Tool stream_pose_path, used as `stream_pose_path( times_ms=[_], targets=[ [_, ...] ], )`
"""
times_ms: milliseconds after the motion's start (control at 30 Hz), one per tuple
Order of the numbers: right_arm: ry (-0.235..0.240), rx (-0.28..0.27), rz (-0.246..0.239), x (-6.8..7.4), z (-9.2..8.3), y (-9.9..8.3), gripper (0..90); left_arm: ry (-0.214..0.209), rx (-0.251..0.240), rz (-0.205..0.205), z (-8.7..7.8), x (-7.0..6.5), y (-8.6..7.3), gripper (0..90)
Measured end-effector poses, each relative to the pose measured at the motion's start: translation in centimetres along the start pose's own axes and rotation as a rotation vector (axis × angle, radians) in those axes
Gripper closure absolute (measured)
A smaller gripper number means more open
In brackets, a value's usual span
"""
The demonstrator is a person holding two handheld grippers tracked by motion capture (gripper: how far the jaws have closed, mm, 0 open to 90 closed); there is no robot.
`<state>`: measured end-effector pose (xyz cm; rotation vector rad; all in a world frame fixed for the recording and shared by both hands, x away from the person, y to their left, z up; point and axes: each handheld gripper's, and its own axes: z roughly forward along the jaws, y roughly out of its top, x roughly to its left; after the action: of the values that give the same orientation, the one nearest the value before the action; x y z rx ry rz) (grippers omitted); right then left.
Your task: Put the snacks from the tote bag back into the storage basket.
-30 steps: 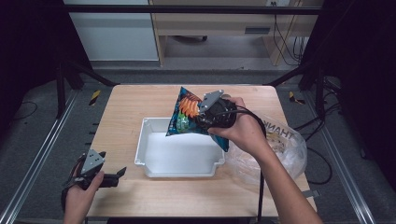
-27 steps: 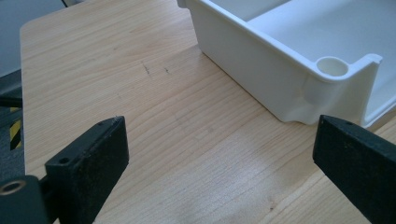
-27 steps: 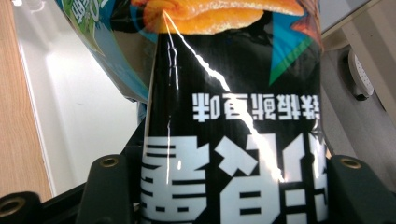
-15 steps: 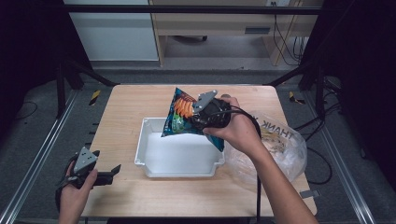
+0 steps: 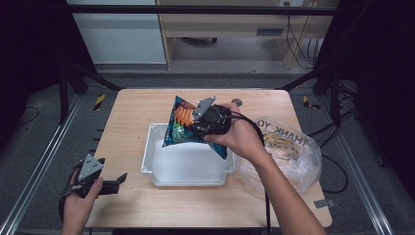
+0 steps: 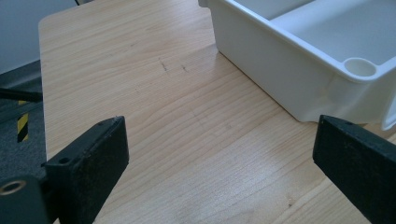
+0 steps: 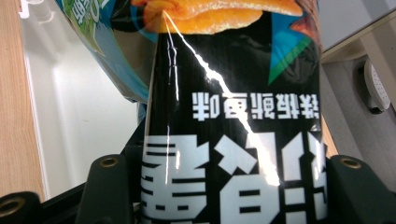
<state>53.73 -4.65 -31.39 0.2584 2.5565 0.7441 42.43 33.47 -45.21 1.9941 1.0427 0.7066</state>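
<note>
Snack bag (image 5: 182,125) hangs tilted over the far edge of the white bin (image 5: 161,166) in the high view, clamped by the right tool (image 5: 208,122), which a hand (image 5: 240,137) grips above the bin's far right part. The bin sits mid-desk (image 5: 132,112), and a clear plastic bag (image 5: 293,152) printed with dark letters lies just right of it. The left tool (image 5: 115,182) rests low at the desk's near left corner, well apart from the bin. In the left gripper view, the left tool (image 6: 219,158) is released, its jaws standing wide over bare desk (image 6: 154,121), with the bin's corner (image 6: 299,79) ahead. In the right gripper view, the right tool (image 7: 219,196) is clenched on the snack bag (image 7: 233,112), whose glossy black panel with white characters fills the space between the jaws; the bin (image 7: 79,116) lies below it.
</note>
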Motion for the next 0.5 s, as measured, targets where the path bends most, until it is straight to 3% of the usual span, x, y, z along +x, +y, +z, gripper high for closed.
stream_pose_path(
  times_ms=[500],
  targets=[
    [0.028,0.012,-0.017,0.3,1.8,0.8,41.6,0.004,0.002,-0.001,0.0,0.1,0.0,3.3]
  ],
)
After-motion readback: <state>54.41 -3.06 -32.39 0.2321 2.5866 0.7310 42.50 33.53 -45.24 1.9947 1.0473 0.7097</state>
